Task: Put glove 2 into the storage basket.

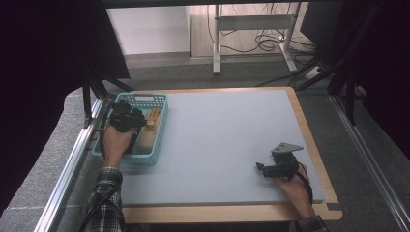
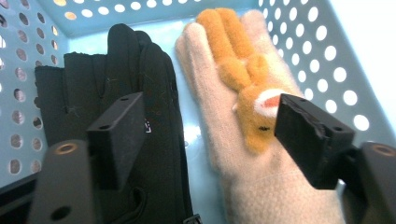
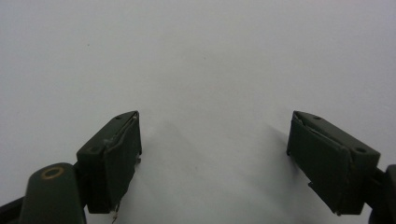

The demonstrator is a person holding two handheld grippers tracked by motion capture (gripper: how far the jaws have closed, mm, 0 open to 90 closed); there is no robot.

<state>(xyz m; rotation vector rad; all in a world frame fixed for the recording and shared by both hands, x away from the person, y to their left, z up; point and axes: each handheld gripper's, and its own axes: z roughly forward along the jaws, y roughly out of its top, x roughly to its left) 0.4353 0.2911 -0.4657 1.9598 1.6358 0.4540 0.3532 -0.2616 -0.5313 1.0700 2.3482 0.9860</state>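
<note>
A teal perforated basket point(image 1: 157, 99) stands at the table's left edge. Inside it lie a black glove point(image 2: 140, 84) and, beside it, a cream knitted glove point(image 2: 224, 140) with an orange plush animal point(image 2: 236, 65) on its back. My left gripper point(image 2: 210, 121) hovers inside the basket just above both gloves, jaws apart, one over each glove, gripping nothing. In the high view that left gripper point(image 1: 138, 121) covers the basket's left half, with the cream glove point(image 1: 146, 138) to its right. My right gripper point(image 1: 261, 168) rests open near the mat's front right; between its jaws point(image 3: 212, 140) there is bare mat.
A grey mat point(image 1: 222, 140) covers the wooden table point(image 1: 227, 212). The basket's walls point(image 2: 327, 56) closely flank the gloves. An aluminium rail point(image 1: 72, 164) runs along the table's left side. Desk legs and cables point(image 1: 256, 41) stand on the floor beyond.
</note>
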